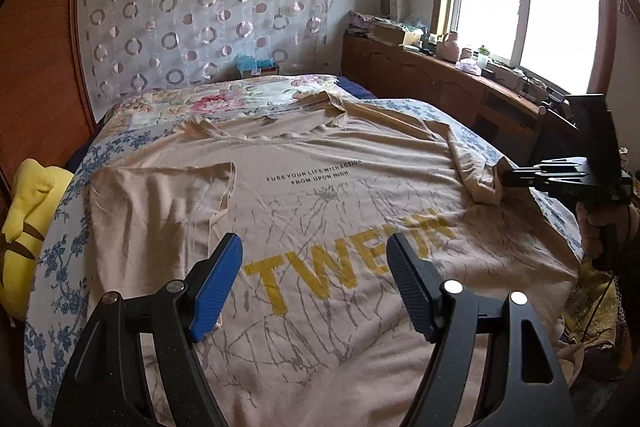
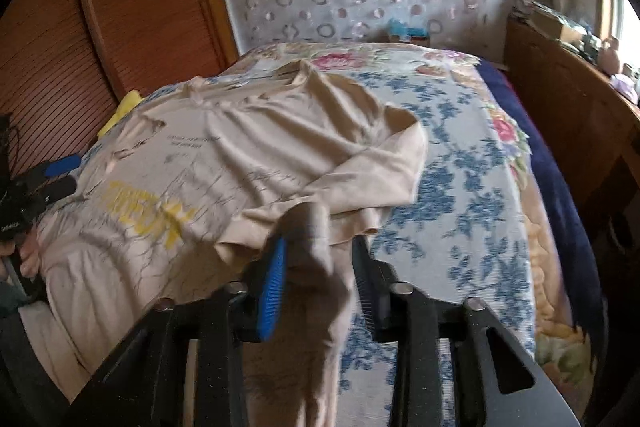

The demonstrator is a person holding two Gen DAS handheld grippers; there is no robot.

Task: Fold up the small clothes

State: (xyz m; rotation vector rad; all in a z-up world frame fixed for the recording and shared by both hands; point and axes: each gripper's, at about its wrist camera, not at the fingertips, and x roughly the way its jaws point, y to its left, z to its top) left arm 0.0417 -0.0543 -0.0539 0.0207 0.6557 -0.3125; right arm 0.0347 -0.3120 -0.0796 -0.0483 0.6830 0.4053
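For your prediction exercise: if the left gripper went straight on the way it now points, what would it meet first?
Probably the beige T-shirt, near its yellow lettering; the left gripper hangs open above it, tilted down.

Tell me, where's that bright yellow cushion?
In the left wrist view, the yellow cushion sits at the bed's left edge, wedged against the wooden wall panel, just beside the beige T-shirt.

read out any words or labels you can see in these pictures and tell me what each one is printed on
"FUSE YOUR LIFE WITH ACTION / FROM UPON HIGH": small black print on the T-shirt chest.
"TWE...": big yellow letters lower on the shirt; the rest is hidden or creased.
Neck tape lettering: too small to read.
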